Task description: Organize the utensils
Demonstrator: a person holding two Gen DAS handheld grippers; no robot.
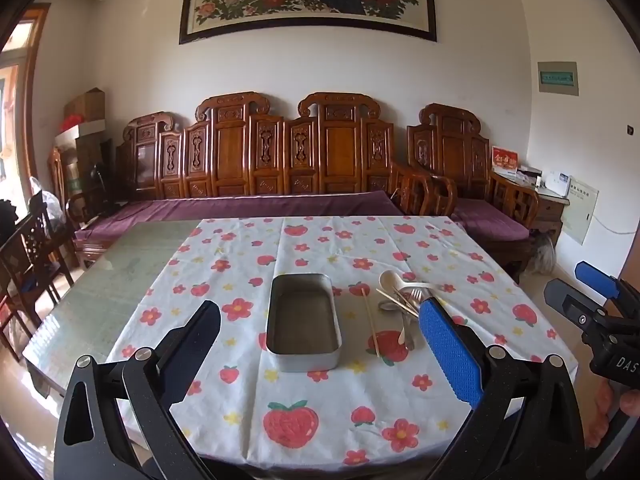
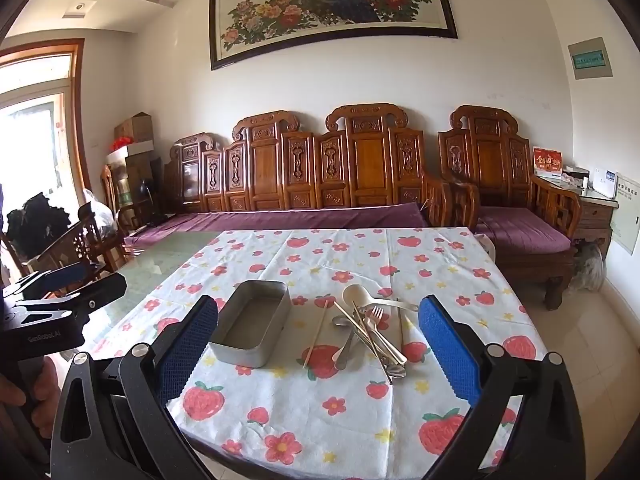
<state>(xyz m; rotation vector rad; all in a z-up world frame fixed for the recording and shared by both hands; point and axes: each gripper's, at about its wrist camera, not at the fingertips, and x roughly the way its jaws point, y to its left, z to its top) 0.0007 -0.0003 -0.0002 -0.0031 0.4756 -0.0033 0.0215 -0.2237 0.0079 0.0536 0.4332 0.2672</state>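
Note:
An empty grey metal box sits on the strawberry-print tablecloth. To its right lies a heap of utensils: a white spoon, a fork, metal spoons and wooden chopsticks. One chopstick lies apart, between box and heap. My left gripper is open and empty, held back from the box. My right gripper is open and empty, held back from the heap. Each gripper shows at the edge of the other's view.
The table's bare glass part lies left of the cloth. A carved wooden sofa with purple cushions stands behind the table. Wooden chairs stand at the left. Tiled floor lies to the right.

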